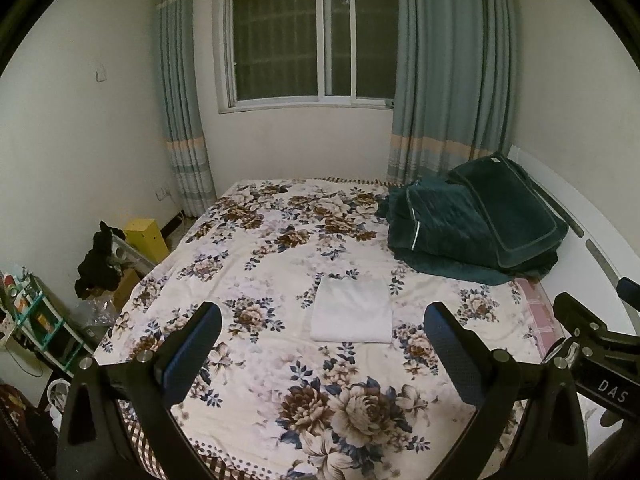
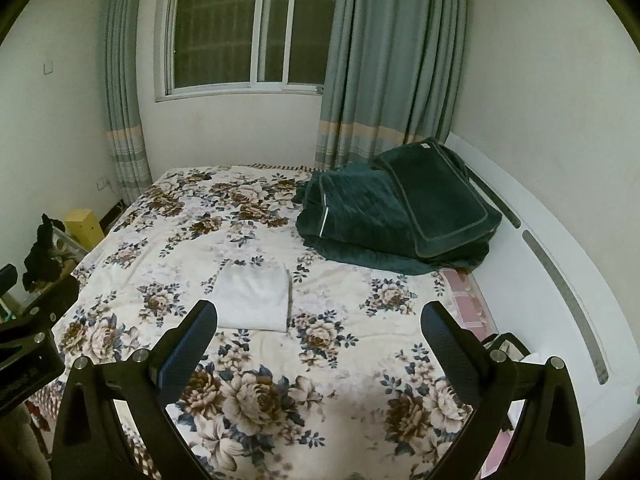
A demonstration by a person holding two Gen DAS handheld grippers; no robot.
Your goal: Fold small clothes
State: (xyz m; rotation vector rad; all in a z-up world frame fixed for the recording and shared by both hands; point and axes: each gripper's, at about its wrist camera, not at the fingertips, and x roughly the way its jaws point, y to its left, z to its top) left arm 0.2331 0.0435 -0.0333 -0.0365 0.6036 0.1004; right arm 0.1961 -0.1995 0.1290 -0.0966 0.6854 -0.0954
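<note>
White folded garment point(image 1: 351, 309) untouched; hand-held grippers point(image 1: 322, 326) point(image 2: 319, 325) wide open.

Right gripper point(image 2: 318, 344): we see its jaws spread wide at the bottom of the frame, nothing between them.
Left gripper point(image 2: 28, 340): we glimpse part of it at the left edge; its jaws are hidden.
White garment point(image 2: 253, 300): we find it folded into a neat rectangle, centre-left.
Floral bedsheet point(image 2: 256, 396): under the garment.
Green quilt point(image 2: 400, 216): bundled at upper right, well apart from the garment.
</note>
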